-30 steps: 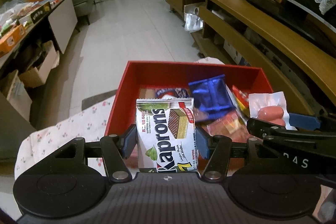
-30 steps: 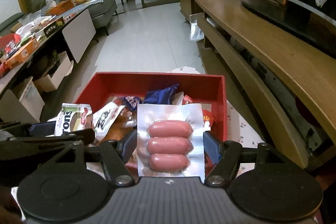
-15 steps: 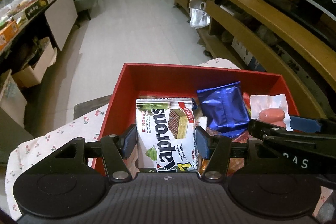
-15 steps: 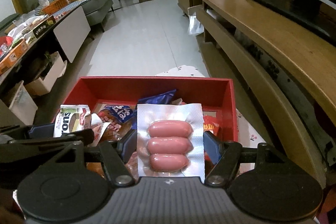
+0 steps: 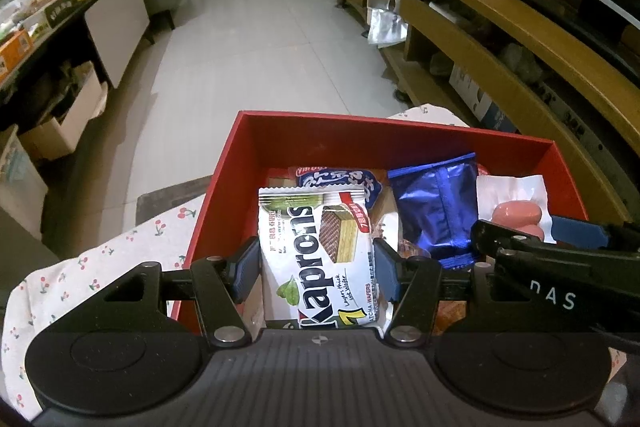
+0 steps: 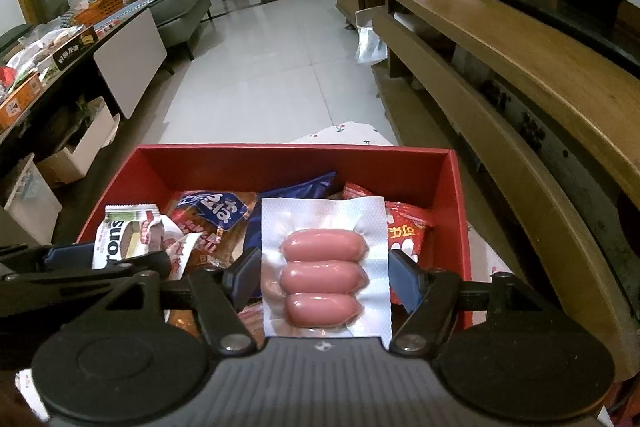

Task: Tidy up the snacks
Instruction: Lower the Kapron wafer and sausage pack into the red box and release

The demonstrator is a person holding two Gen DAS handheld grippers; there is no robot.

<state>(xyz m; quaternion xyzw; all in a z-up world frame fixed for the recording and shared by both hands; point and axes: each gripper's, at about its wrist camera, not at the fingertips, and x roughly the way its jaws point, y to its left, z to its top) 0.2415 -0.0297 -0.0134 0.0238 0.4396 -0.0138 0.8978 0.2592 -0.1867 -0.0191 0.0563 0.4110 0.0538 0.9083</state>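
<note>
A red box (image 5: 240, 147) (image 6: 456, 195) holds several snack packs, among them a blue foil pack (image 5: 436, 203) and a red pack (image 6: 406, 231). My left gripper (image 5: 316, 269) is shut on a white Kaprons wafer pack (image 5: 320, 251) and holds it over the box's left part. My right gripper (image 6: 325, 279) is shut on a clear pack of three pink sausages (image 6: 323, 273) and holds it over the box's right part. Each gripper shows at the edge of the other's view, the wafer pack (image 6: 124, 235) and the sausage pack (image 5: 516, 211) with them.
The box stands on a cherry-print cloth (image 5: 100, 259). A long wooden TV cabinet (image 6: 520, 67) runs along the right. A cluttered dark table (image 5: 52, 7) and cardboard boxes (image 5: 64, 123) stand at the left. Tiled floor (image 5: 260, 47) lies beyond.
Both grippers have moved forward over the red box with their packs still held. The box now sits nearer and lower in both views.
</note>
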